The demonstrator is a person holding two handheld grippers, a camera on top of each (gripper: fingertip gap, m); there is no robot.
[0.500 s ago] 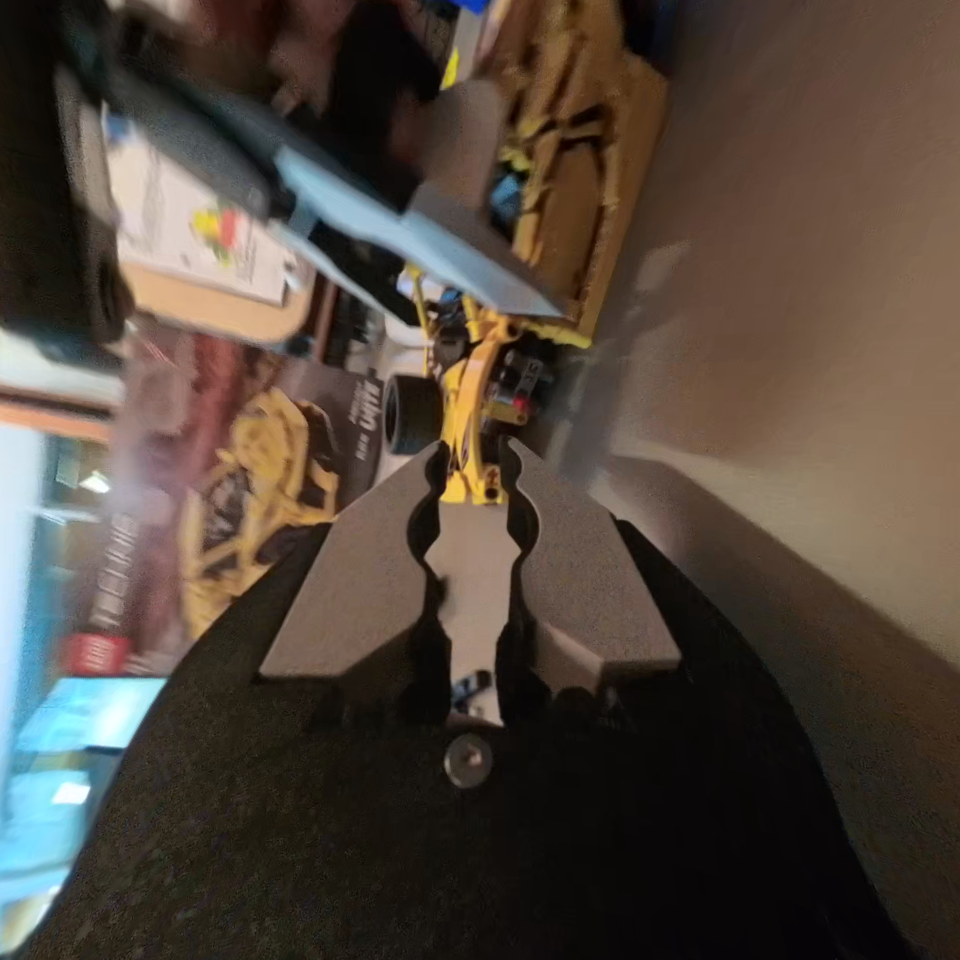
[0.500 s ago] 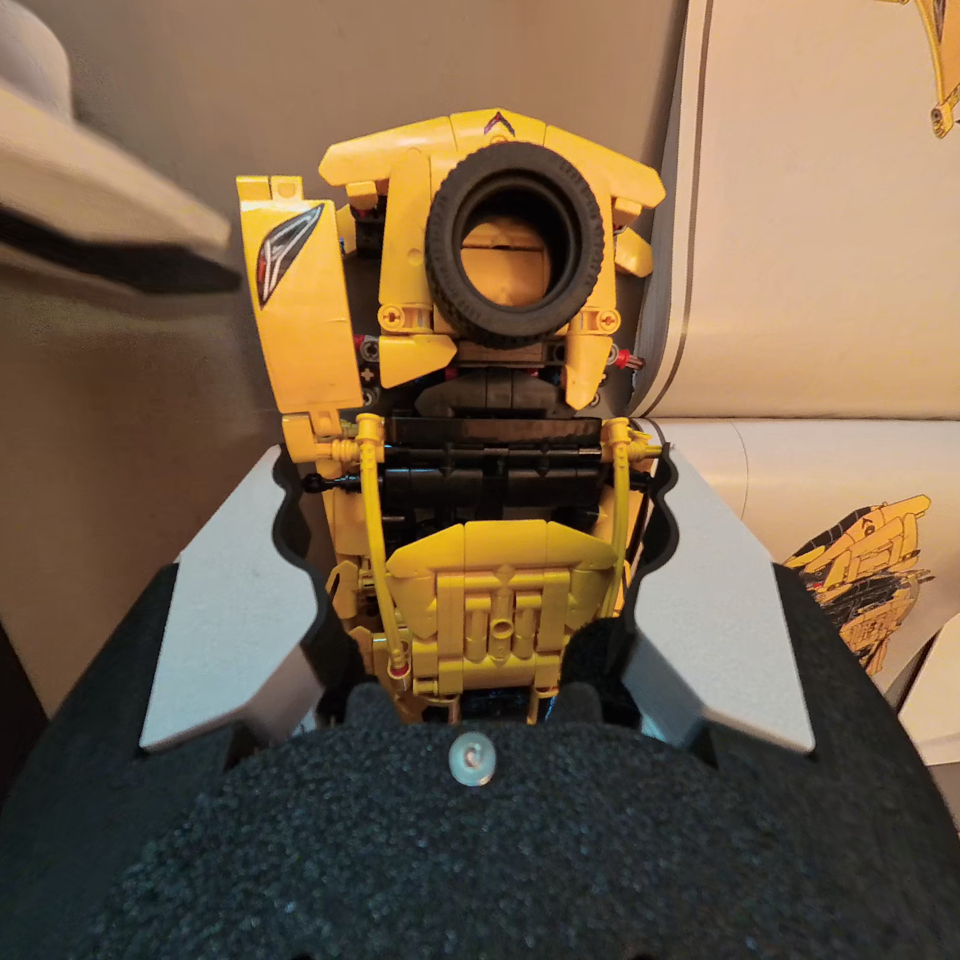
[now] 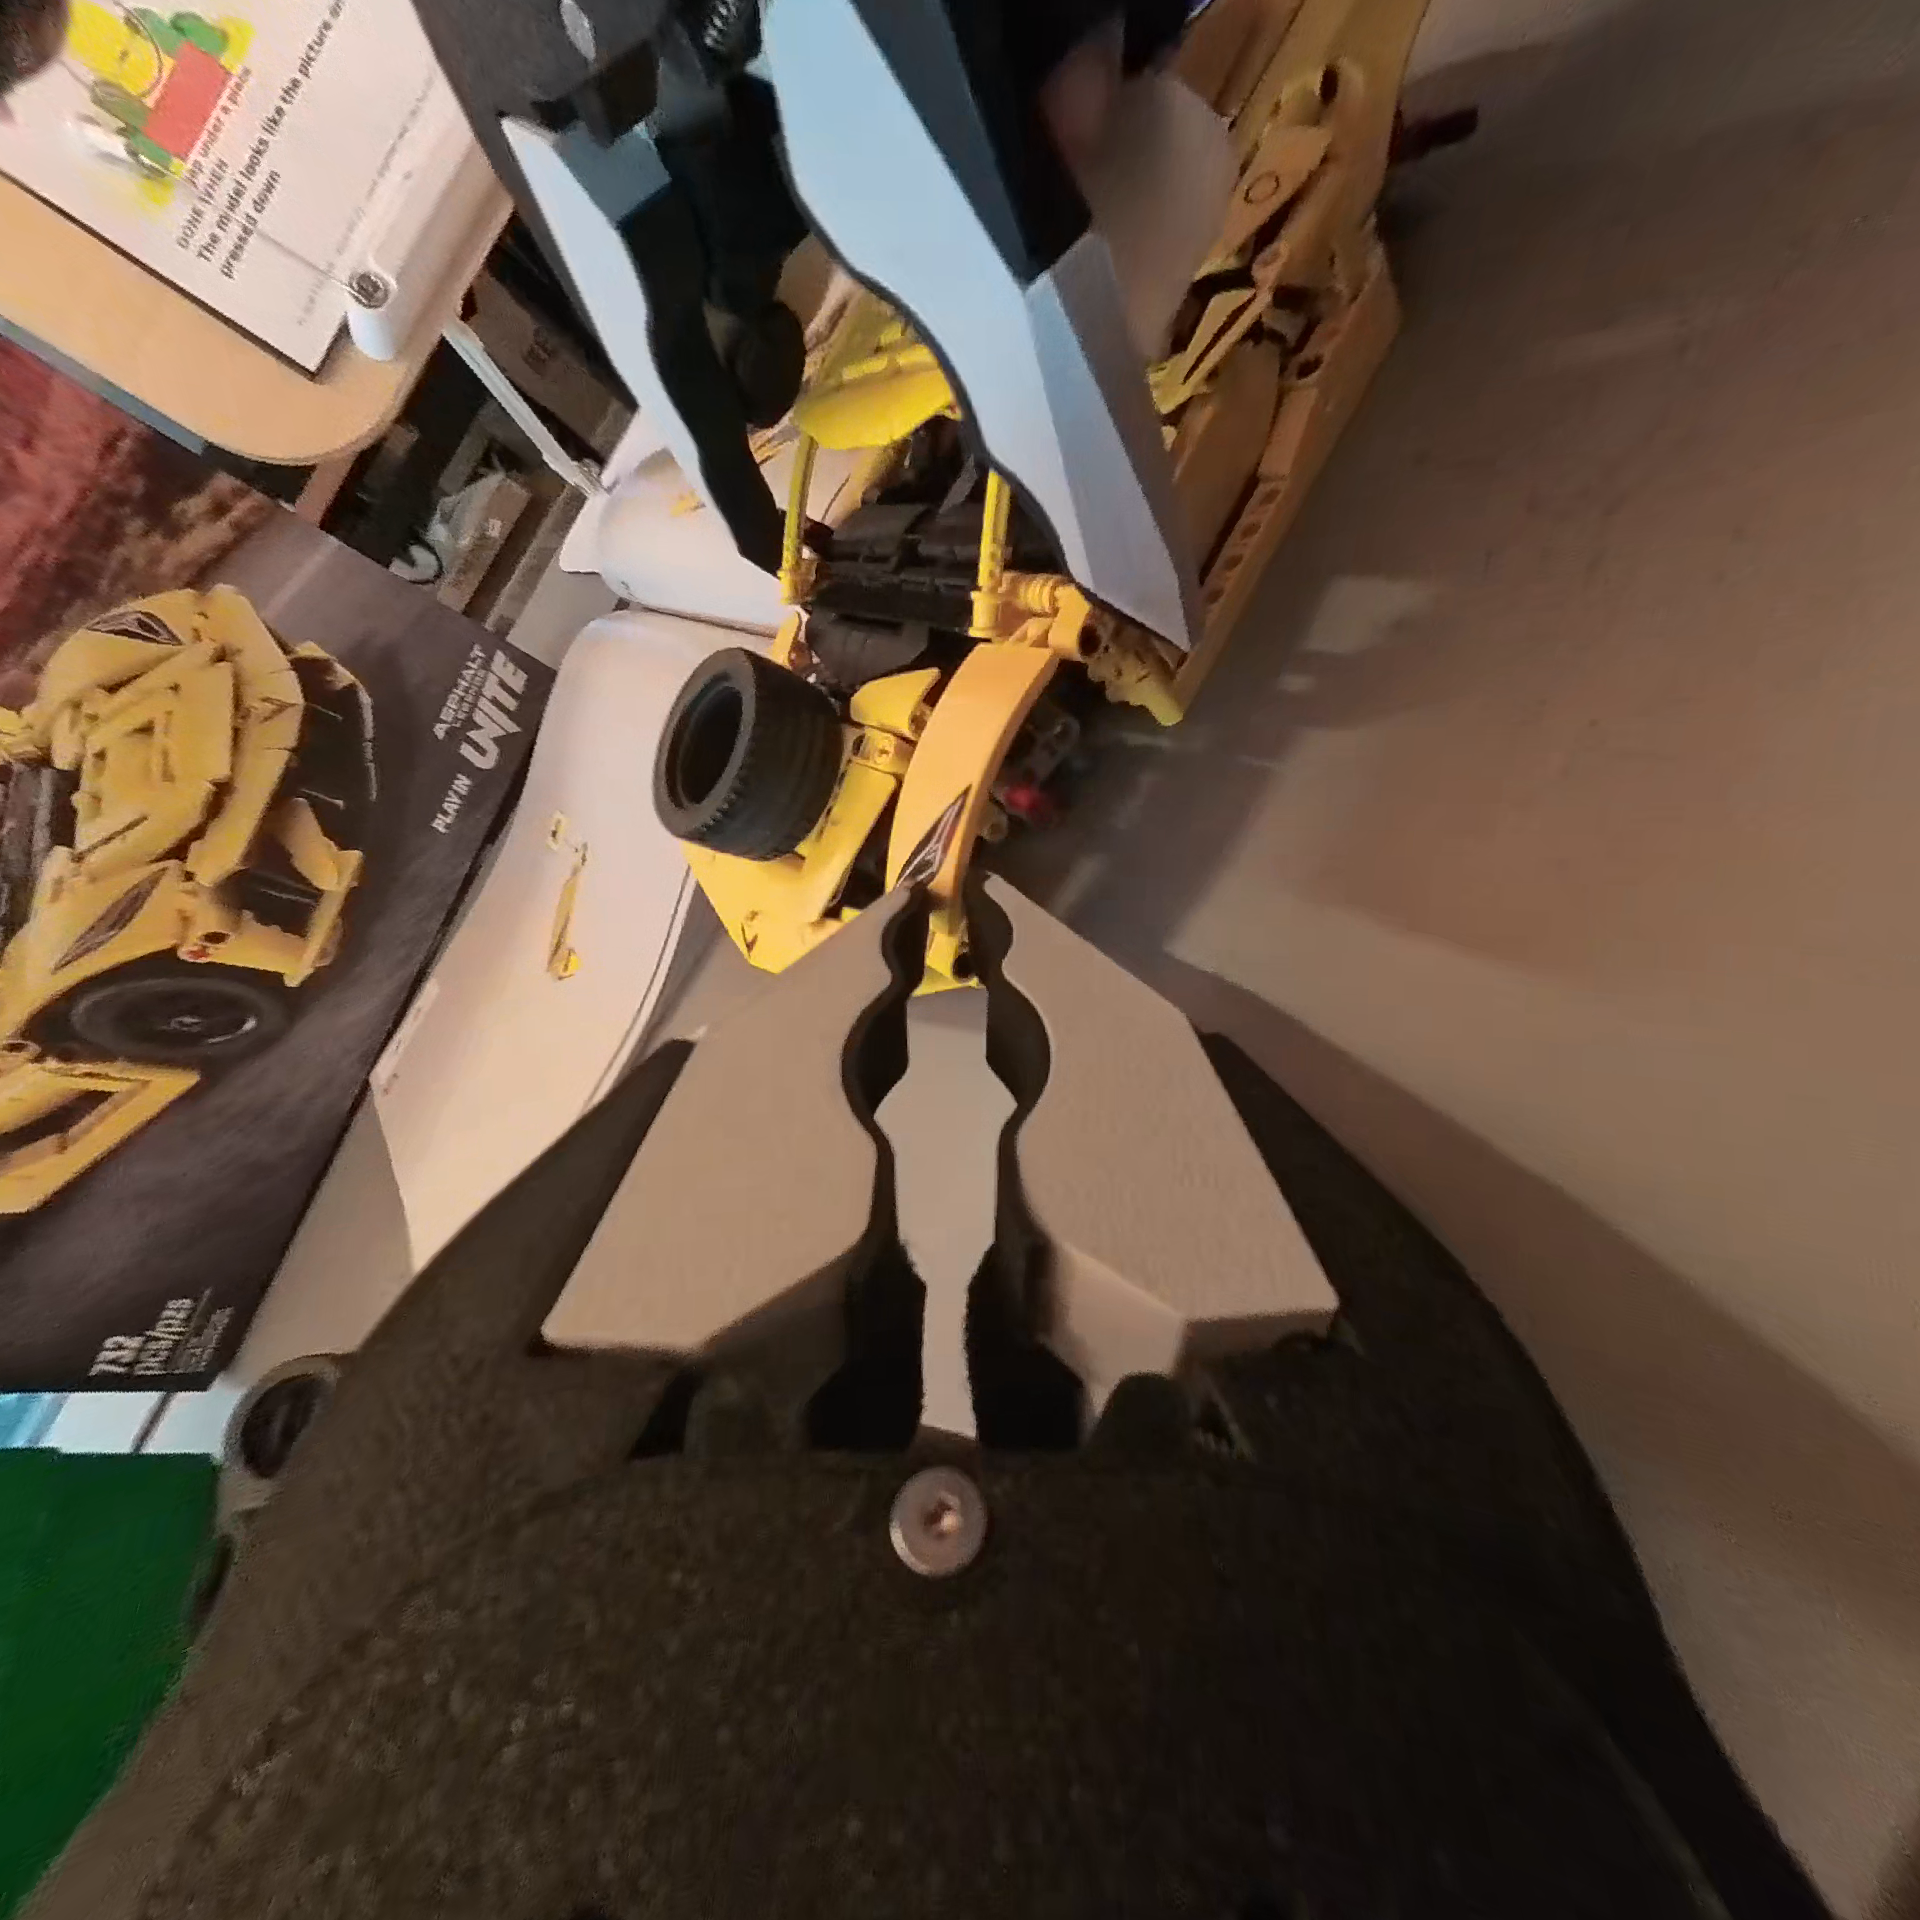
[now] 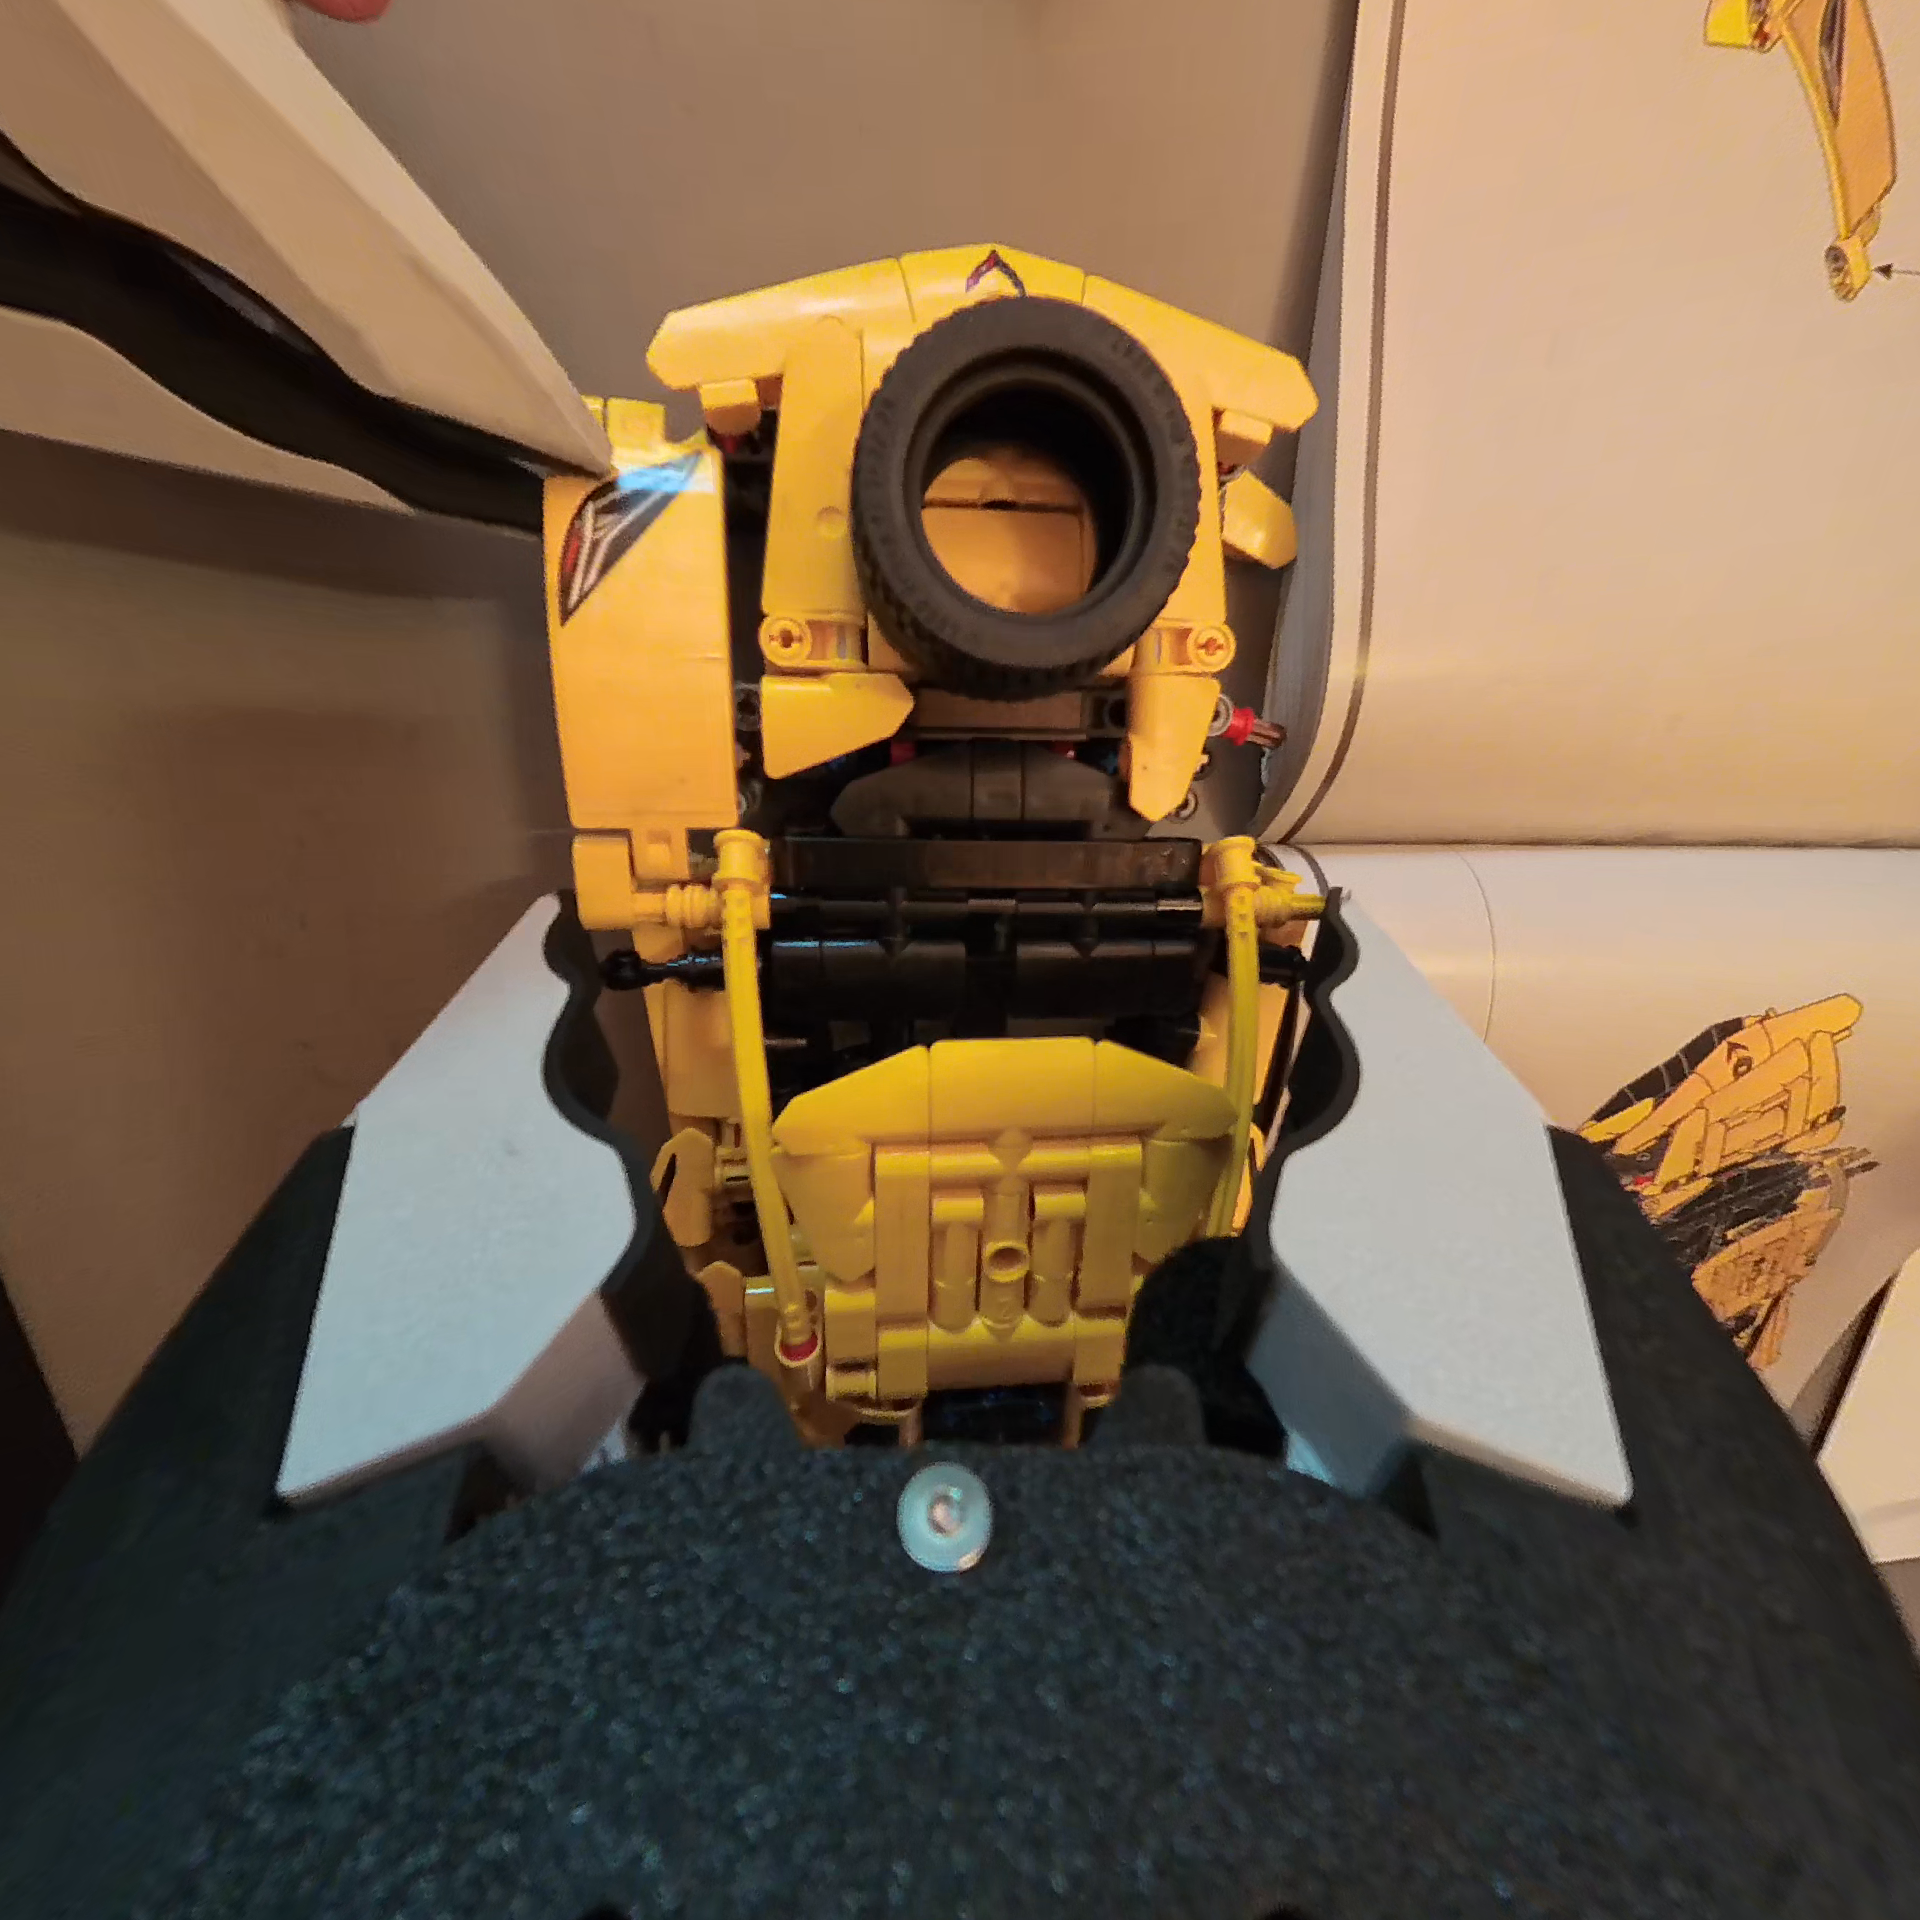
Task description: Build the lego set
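My right gripper (image 4: 951,935) is shut on the yellow lego car (image 4: 987,1195), gripping its body on both sides with the nose pointing away. A loose black tyre (image 4: 1023,499) rests on the car's front. A yellow side panel (image 4: 634,644) with a dark sticker hangs off the car's left side. My left gripper (image 3: 940,920) pinches the end of that panel (image 3: 951,800); one of its fingers (image 4: 395,312) reaches in from the upper left in the right wrist view. The right gripper (image 3: 971,597), the car (image 3: 904,582) and the tyre (image 3: 748,764) also show in the left wrist view.
An open instruction booklet (image 4: 1610,520) lies on the beige table (image 3: 1558,727) right of the car. The set's box (image 3: 208,883) with the car's picture stands on the left. A printed sheet (image 3: 208,156) lies on a wooden board behind it.
My left gripper has moved in closer to the car, and its fingertips now sit on the end of the yellow side panel. The right gripper still holds the car the same way.
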